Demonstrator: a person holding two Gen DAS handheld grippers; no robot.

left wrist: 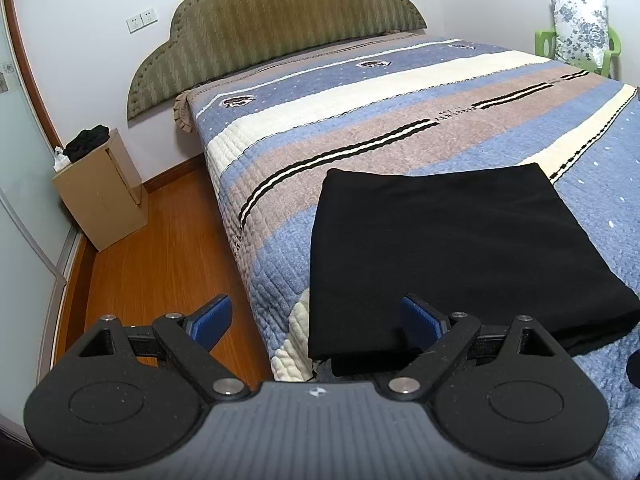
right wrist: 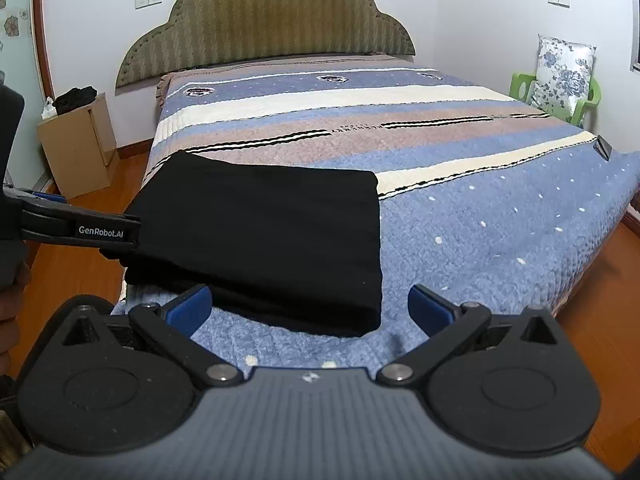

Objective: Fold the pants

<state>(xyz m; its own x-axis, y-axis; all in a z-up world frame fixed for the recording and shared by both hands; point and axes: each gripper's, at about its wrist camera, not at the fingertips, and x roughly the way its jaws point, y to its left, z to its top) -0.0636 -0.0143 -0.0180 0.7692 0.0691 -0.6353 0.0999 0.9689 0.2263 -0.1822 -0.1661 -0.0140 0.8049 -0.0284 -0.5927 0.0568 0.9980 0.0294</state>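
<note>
The black pants point(left wrist: 460, 252) lie folded into a flat rectangle on the striped bedspread point(left wrist: 360, 120), near the bed's near left corner. They also show in the right wrist view point(right wrist: 272, 240). My left gripper point(left wrist: 316, 322) is open and empty, its blue pads on either side of the fold's near left corner. It also shows from the side in the right wrist view point(right wrist: 102, 226), at the pants' left edge. My right gripper point(right wrist: 308, 310) is open and empty, just in front of the fold's near right corner.
A green padded headboard point(right wrist: 264, 28) stands at the far end. A wooden nightstand point(left wrist: 100, 192) with dark clothes on it stands left of the bed. A green chair with a floral cushion point(right wrist: 560, 76) stands at the right. Wooden floor point(left wrist: 168, 264) runs along the bed's left side.
</note>
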